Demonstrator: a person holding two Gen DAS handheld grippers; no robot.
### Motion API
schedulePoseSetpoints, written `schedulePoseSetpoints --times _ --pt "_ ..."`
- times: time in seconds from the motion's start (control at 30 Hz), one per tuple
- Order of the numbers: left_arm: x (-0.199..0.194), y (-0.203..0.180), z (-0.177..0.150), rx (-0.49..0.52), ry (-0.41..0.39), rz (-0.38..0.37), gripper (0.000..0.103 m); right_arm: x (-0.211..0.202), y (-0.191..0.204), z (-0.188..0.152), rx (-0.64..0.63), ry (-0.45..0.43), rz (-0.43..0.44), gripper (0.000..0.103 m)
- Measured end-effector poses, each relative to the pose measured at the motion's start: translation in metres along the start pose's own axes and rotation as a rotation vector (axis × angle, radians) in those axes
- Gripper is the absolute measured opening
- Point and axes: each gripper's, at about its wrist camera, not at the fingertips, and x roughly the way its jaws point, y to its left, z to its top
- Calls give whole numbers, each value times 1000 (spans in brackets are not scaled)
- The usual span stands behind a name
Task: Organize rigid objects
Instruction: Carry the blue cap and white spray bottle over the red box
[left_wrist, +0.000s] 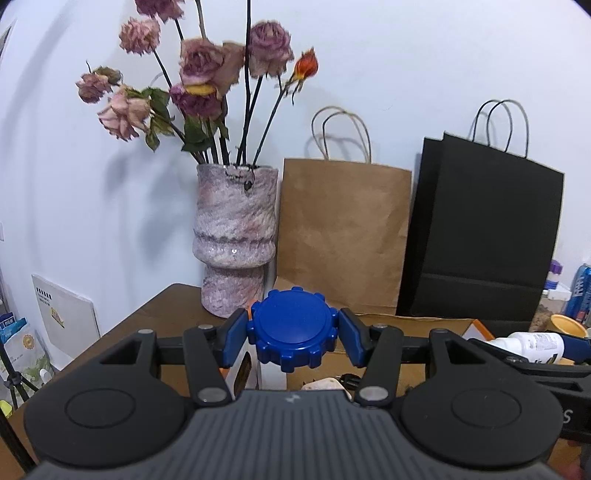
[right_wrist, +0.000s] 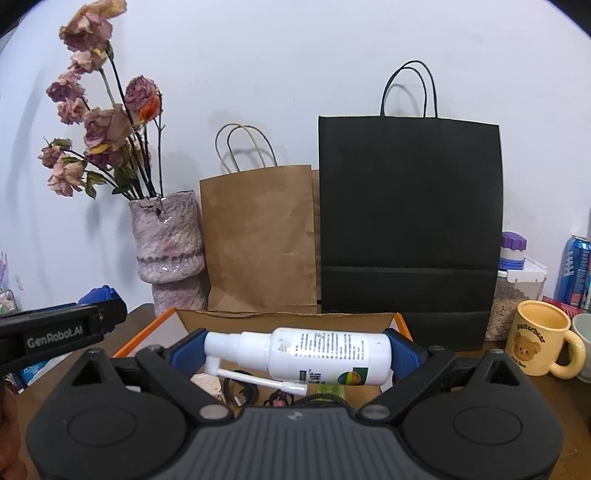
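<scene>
From your left wrist camera, the left gripper (left_wrist: 293, 334) has its jaws closed on a blue ribbed cap (left_wrist: 292, 328), the blue pads pressing its left and right edges. The cap faces the camera, so whatever it tops runs straight down below the jaws; a white body shows just beneath, but you cannot tell what it is. It hangs over the near end of an open cardboard box (left_wrist: 413, 323), with the pink vase (left_wrist: 236, 240) of dried roses just behind.

From your right wrist camera, the right gripper (right_wrist: 297, 354) clamps a white spray bottle (right_wrist: 325, 356) end to end: nozzle against the left pad, base against the right. Its long axis lies crosswise, level, directly above the same box's open interior, where cables and small items lie. The brown paper bag (right_wrist: 258, 240) and black paper bag (right_wrist: 410, 206) stand behind the box on the surface. Your right hand's bottle sits more squarely over the box, so it looks the readier one to set down.
</scene>
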Motion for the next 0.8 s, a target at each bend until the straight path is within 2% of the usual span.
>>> schedulePoseSetpoints --times 0.4,0.73,0.77,0.8 --pt "52 -6 -10 51 68 39 55 48 -1 -8 -39 47 -12 98" --pt "67 -4 -18 71 112 74 55 66 -2 -23 -59 105 -11 98" --pt "67 -3 -17 69 116 79 57 67 -3 -24 -58 108 -11 98" --pt "68 -2 -18 70 120 82 64 67 -3 -24 -56 112 -11 98"
